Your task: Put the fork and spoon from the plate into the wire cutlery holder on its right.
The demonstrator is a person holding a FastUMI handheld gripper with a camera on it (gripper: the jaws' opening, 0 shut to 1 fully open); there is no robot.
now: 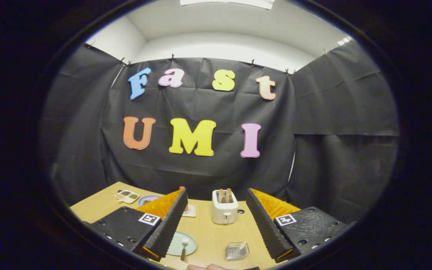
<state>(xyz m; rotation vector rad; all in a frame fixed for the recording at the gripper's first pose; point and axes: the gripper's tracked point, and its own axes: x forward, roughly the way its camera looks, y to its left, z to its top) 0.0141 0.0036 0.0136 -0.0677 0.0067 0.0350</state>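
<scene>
Above the table (216,232), gripper (216,228) hangs high with fingers spread wide and nothing between them; jaws fully apart, no contact with anything. Using the plate (186,240) as reference: pale green, round, flat, smooth glazed look, sitting low between the fingers, partly hidden behind the left finger. Fork (183,248) lies on the plate's right part, metal tines toward the booth wall, brownish handle overhanging the near rim. Spoon: can't tell where it is, likely under the left finger's cover or not there. Wire cutlery holder (237,250) sits right of the plate, well apart from it, squarish, silvery mesh, open top, looks light and could slide if bumped. Beyond the plate, a cream toaster (224,212) with two slices of toast standing up in the slots, glossy plastic shell. Further left of the plate, a divided snack tray (127,196) and a small patterned dish (147,199). A bit of a hand (208,267) shows nearer than the plate, at the table edge. Table is light wood grain, matte. Step, as I read it: pre-grasp approach, nothing picked yet. Next move calls for dropping down toward the plate, lining the fingers across the fork handle where it overhangs the rim, then closing; thin handle on a slick plate may skid.
</scene>
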